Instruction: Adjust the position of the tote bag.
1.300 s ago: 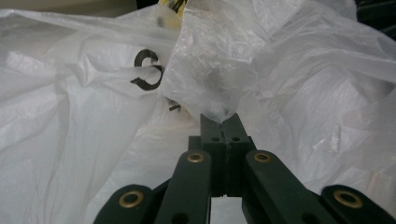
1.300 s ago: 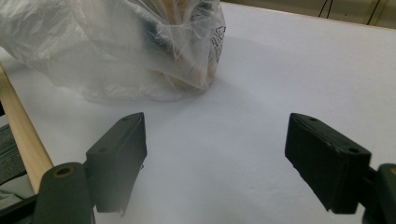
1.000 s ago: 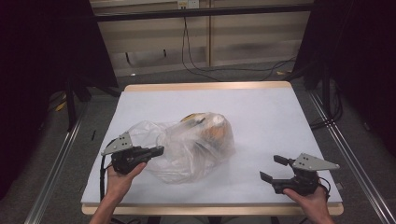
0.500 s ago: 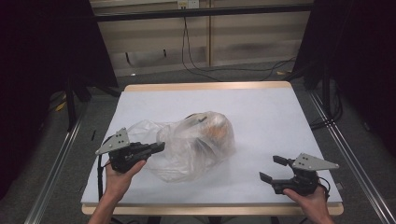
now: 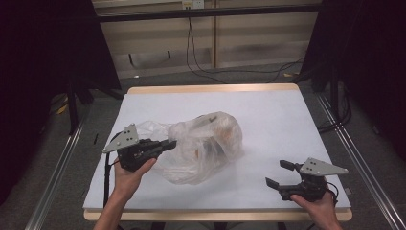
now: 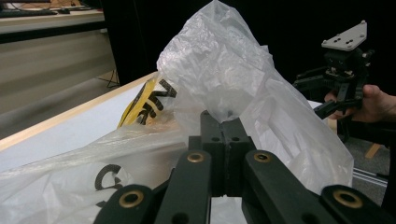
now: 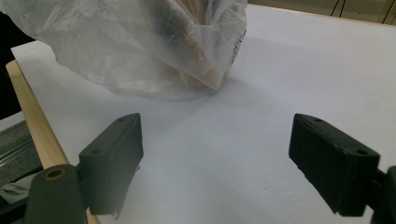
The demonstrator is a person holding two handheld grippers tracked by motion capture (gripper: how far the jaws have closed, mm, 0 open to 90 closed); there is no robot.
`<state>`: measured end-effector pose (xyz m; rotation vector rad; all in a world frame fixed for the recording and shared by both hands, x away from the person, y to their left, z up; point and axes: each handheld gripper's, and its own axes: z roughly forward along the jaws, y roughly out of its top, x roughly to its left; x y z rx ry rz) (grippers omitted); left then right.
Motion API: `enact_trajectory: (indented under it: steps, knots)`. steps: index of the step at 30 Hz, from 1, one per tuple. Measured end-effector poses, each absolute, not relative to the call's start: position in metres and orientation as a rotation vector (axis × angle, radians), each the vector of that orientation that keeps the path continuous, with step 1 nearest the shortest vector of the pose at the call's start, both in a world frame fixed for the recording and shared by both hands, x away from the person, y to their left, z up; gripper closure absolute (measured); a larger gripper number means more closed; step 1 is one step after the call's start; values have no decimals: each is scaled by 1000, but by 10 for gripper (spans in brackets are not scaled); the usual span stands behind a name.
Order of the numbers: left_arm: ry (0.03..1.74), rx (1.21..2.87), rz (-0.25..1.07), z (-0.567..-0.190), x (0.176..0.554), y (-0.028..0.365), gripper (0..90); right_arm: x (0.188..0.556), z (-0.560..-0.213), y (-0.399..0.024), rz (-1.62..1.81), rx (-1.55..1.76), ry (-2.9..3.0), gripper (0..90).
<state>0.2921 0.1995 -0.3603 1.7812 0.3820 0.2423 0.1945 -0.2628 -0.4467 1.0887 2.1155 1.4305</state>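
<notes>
A: Lighting? 
B: Even overhead light on the white table [image 5: 268, 120]; surroundings dark, soft shadow beneath the plastic bag [image 5: 201, 143].
A: Sharpness? 
B: High view slightly soft; near jaws blurred in the right gripper view.

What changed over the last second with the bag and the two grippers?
The left gripper, still shut on the clear plastic bag, has lifted, drawing the bag's edge up and leftward. The right gripper stayed open in place near the front edge of the table.
</notes>
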Motion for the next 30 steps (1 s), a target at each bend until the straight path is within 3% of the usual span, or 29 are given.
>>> enact_trajectory:
  steps: [13,30]
  knots:
    - [324,1795,235,-336,302,174,900,194,-446,-262,1432,1092,2122,170]
    - [306,1798,261,-311,306,160,900,194,-428,-248,1497,1055,2123,262]
